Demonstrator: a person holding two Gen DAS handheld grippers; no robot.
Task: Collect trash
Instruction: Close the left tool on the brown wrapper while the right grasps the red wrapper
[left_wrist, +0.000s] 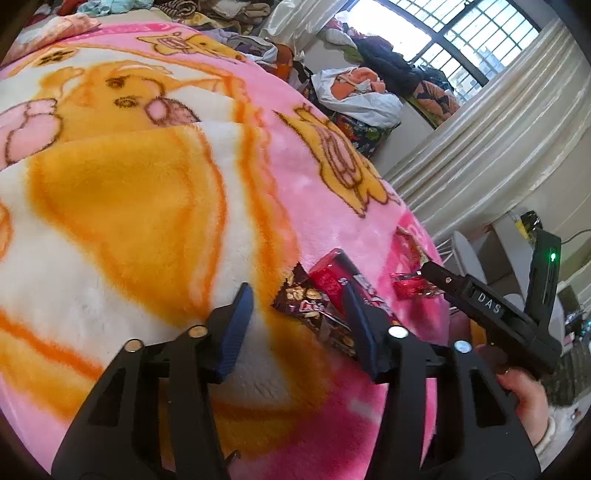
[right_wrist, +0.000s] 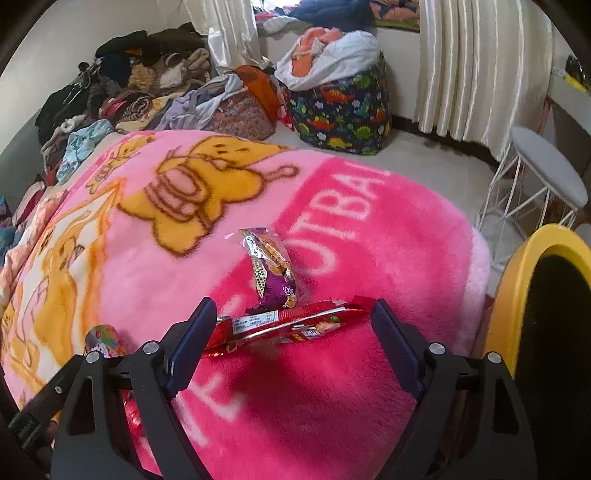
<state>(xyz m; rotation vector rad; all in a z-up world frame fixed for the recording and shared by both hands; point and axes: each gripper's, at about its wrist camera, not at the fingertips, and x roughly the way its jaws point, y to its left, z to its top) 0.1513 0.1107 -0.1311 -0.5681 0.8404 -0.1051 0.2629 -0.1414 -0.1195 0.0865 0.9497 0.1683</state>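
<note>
**Wrappers on the blanket**

While our left gripper hangs half-spread over the brown wrapper, its pads press nothing. Beside it lies a red pack. Our right gripper gapes wide around the red wrapper, ungrasped, with a purple wrapper just beyond on the pink blanket.

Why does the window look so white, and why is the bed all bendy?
Left wrist view: daylight overexposes the window, and the brown wrapper is motion-blurred. Right wrist view: the fisheye lens bulges the pink blanket; the right gripper shadows it.
</note>
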